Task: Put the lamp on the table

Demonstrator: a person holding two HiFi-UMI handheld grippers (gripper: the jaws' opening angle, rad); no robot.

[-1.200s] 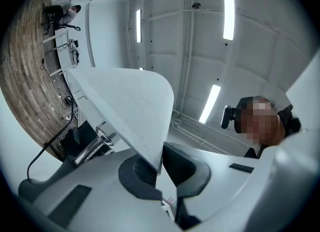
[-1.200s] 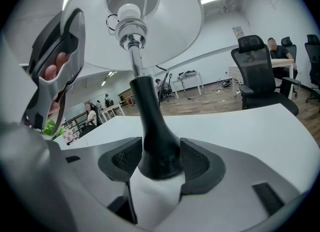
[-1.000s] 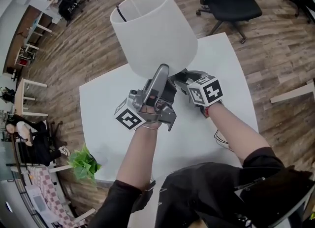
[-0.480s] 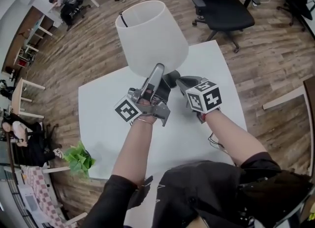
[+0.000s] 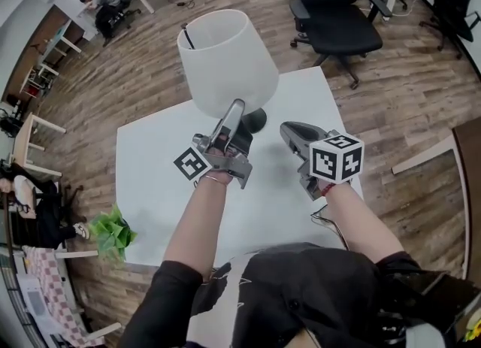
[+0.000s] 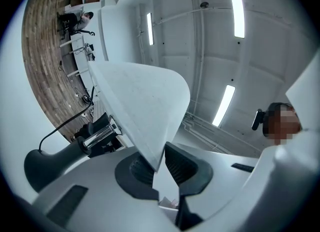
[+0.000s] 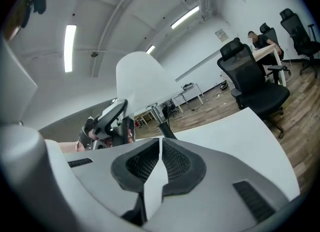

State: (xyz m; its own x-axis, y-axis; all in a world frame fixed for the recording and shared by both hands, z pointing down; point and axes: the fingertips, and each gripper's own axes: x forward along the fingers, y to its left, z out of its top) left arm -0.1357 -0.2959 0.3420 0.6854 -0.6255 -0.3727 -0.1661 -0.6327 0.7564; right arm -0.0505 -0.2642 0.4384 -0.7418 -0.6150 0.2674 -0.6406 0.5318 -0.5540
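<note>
The lamp, a white cone shade (image 5: 225, 61) on a black round base (image 5: 253, 120), stands upright on the white table (image 5: 150, 174). My left gripper (image 5: 234, 110) reaches up to the shade's lower rim. In the left gripper view the shade's edge (image 6: 140, 105) lies between the opening jaws (image 6: 161, 158), and a gap shows beside the right pad (image 6: 182, 163). My right gripper (image 5: 297, 134) hovers to the right of the base, apart from the lamp. It is shut and empty (image 7: 160, 145), with the shade (image 7: 142, 78) beyond it.
A black office chair (image 5: 338, 8) stands past the table's far right corner. A green plant (image 5: 113, 237) sits off the near left corner. A thin cable (image 5: 327, 219) lies at the near right edge. People sit at desks far left (image 5: 101, 1).
The lamp has come down and its base now rests on the table. My right gripper has drawn back from the base, to the right. The left gripper stays at the shade's rim.
</note>
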